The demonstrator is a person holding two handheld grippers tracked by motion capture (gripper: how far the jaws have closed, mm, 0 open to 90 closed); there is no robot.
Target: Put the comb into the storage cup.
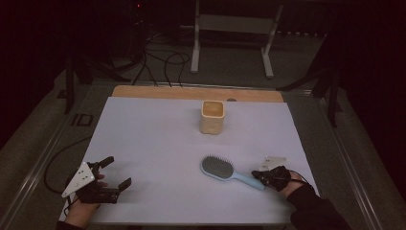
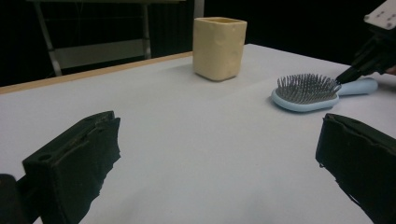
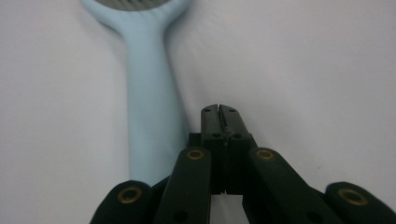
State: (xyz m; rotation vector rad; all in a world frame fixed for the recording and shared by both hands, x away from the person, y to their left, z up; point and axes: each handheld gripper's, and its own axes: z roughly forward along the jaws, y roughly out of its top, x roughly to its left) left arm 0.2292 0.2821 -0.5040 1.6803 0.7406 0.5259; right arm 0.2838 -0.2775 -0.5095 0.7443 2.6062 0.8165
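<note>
Hairbrush (image 1: 224,170) lies flat on the white table cover (image 1: 158,143) in the high view, pale blue, bristles up, head toward the middle and handle pointing to my right gripper (image 1: 261,176); that gripper sits at the handle's end, jaws pressed together on nothing, tips just beside the handle, whether touching I can't tell from here; my left gripper (image 1: 115,173) rests at the near left, well apart from the brush, jaws spread wide with nothing between them; a yellow cup (image 1: 212,116) stands upright farther back, near the middle; left gripper view next: my two black jaws stand far apart over bare cover, the cup (image 2: 219,46) upright ahead, the hairbrush (image 2: 310,92) to its right with bristles up, and the other gripper (image 2: 348,74) coming down at the handle's far end; right gripper view last: jaws closed tight against each other, gripper (image 3: 219,109) beside the hairbrush handle (image 3: 152,116), which runs up the frame to the left of the tips; nothing clamped; the brush lies on the cover.
</note>
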